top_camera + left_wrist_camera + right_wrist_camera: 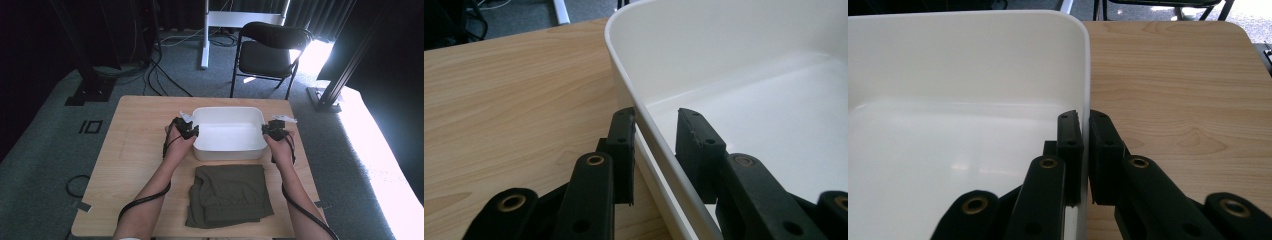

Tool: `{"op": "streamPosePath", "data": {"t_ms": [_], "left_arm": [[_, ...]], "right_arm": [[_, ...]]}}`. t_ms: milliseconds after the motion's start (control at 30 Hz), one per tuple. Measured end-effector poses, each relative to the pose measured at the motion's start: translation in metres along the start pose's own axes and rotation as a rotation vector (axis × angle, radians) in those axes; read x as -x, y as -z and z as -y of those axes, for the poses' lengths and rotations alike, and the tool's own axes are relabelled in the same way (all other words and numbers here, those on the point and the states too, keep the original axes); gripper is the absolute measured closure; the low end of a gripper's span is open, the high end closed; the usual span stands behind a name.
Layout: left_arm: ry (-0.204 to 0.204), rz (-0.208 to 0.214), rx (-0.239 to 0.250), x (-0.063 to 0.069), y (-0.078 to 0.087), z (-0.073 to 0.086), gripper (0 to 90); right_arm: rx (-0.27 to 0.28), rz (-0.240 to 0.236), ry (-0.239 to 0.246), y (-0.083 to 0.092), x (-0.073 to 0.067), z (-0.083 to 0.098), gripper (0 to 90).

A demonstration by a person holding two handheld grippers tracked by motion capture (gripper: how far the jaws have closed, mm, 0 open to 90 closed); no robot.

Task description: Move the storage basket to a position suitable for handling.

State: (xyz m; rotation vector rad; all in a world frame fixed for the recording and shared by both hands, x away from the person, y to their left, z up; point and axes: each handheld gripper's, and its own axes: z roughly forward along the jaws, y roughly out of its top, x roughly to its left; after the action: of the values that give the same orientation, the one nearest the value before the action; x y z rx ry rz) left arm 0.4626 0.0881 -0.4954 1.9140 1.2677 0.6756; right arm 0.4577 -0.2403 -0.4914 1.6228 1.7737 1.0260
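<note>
Two grippers flank a glossy, empty white tub [228, 150]: right gripper [1085, 120] clamped on its rim, left gripper [656, 120] straddling it, gapped.

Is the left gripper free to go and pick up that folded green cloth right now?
Probably not yet: the left gripper straddles the white tub's rim. Once clear, nothing blocks the green cloth.

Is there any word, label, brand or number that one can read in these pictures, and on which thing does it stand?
None can be read.
The white bin, the folded olive garment and the wooden table bear no print.
The square mark on the carpet is a shape, not letters.
The left claw and right claw show no brand.
</note>
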Motion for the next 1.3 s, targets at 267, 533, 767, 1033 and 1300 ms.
{"op": "streamPosePath", "data": {"t_ms": [267,533,767,1033,1300], "left_arm": [[-0.011,0.018,0.006,0.005,-0.007,-0.005,71.0],[-0.025,0.033,0.008,0.011,-0.014,-0.01,71.0],[-0.028,0.047,0.016,0.02,-0.018,-0.013,70.9],[-0.026,0.052,0.012,0.02,-0.018,-0.013,70.8],[-0.009,0.07,-0.007,0.018,-0.019,-0.014,68.3]], "right_arm": [[-0.003,0.019,-0.017,0.003,0.009,0.0,85.4],[-0.003,0.032,-0.028,0.005,0.016,0.001,85.4],[-0.005,0.03,-0.055,0.008,0.027,0.001,85.3],[-0.006,0.042,-0.036,0.009,0.027,0.002,85.3],[-0.002,0.025,-0.023,0.01,0.027,0.001,79.6]]}}
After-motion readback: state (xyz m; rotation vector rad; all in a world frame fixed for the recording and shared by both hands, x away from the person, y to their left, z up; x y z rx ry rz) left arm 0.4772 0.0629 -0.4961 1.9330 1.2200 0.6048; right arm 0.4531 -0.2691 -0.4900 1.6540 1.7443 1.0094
